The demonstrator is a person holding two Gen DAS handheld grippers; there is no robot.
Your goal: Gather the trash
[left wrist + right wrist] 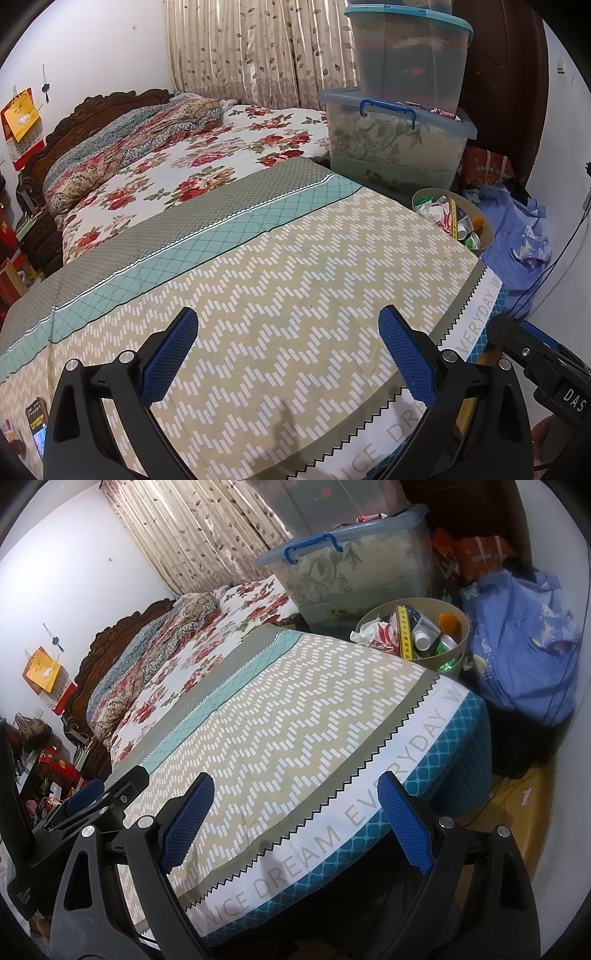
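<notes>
A round beige bin (487, 236) (463, 642) stands at the bed's far right corner. It is full of trash: crumpled paper, small bottles, an orange cap and a yellow ruler-like strip (403, 633). My left gripper (290, 332) hangs open over the zigzag-patterned sheet (295, 277), nothing between its blue pads. My right gripper (297, 799) is also open and empty, over the sheet's lettered edge (332, 834). Each gripper shows at the other view's side: the right gripper's body (543, 362), the left gripper's body (96, 801).
Two stacked clear storage boxes (399, 147) (354, 565) stand beyond the bin. A blue cloth heap (517, 236) (517, 642) and an orange bag (480, 557) lie right of it. A floral quilt (147, 147) covers the far bed. A phone (37, 424) lies at lower left.
</notes>
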